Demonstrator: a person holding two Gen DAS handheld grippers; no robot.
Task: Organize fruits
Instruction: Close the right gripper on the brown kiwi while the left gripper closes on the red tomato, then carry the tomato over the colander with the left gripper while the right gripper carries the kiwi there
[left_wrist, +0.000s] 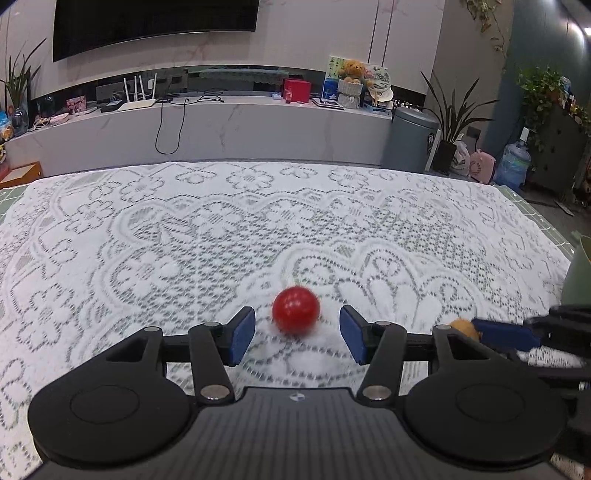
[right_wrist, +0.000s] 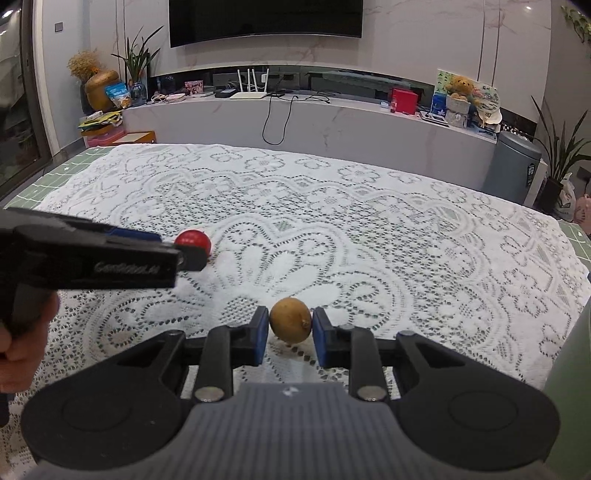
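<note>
A round red fruit (left_wrist: 296, 310) lies on the white lace tablecloth (left_wrist: 184, 236), just ahead of my left gripper (left_wrist: 297, 334), whose blue pads stand wide apart on either side of it without touching. The red fruit (right_wrist: 193, 241) also shows in the right wrist view, partly behind the left gripper (right_wrist: 184, 254). My right gripper (right_wrist: 290, 326) is shut on a brown kiwi-like fruit (right_wrist: 290, 319), pads against both its sides. That fruit (left_wrist: 463, 326) and the right gripper's blue finger (left_wrist: 502, 334) show at the right in the left wrist view.
A green container rim (left_wrist: 580, 266) sits at the right edge of the table; it also shows in the right wrist view (right_wrist: 569, 369). Beyond the table's far edge stand a white TV console (left_wrist: 221, 129), a grey bin (left_wrist: 410, 138) and potted plants.
</note>
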